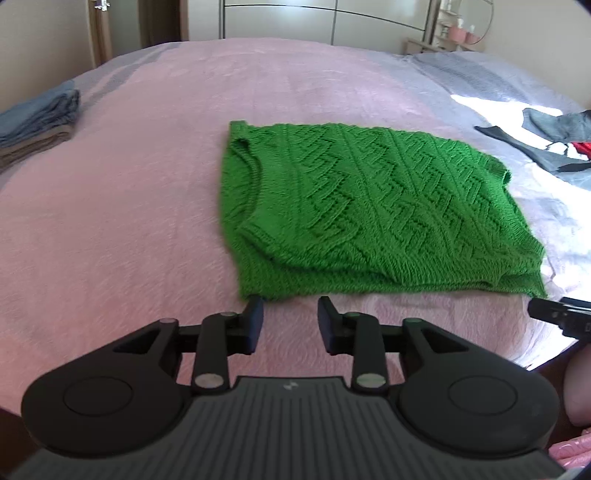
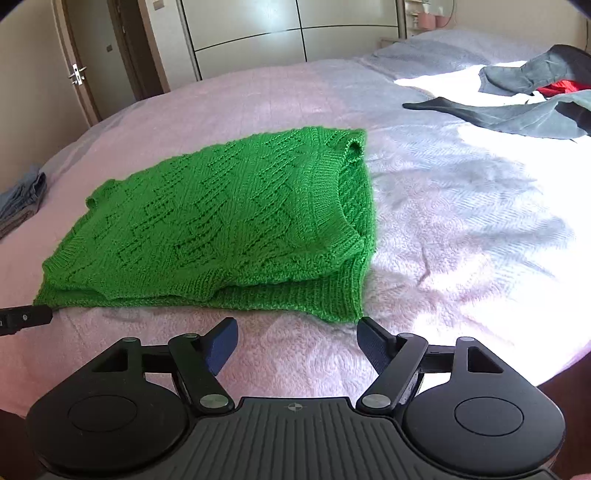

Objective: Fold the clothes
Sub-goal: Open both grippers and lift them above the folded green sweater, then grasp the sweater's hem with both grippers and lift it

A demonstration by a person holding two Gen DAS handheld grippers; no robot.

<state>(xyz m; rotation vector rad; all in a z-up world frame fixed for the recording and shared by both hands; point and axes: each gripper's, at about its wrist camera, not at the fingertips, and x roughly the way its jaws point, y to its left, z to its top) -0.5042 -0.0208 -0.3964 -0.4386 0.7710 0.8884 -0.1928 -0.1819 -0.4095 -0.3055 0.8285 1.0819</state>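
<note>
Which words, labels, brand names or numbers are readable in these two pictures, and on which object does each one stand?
No readable text.
Left gripper body: a small pale logo mark, no letters.
Right gripper body: a small round cross mark, no letters.
Green sweater: no label visible.

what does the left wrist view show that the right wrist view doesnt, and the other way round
Only the left wrist view shows the left tongs up close, open and empty, just short of the sweater's near hem, plus a bit of pink fabric in the bottom right corner.

Only the right wrist view shows the right tongs up close, open and empty, and a door with a handle.

Both show the folded green knit sweater lying on the pink bedspread, the folded stack at one side, the loose grey and red clothes at the other, and the wardrobe behind.
</note>
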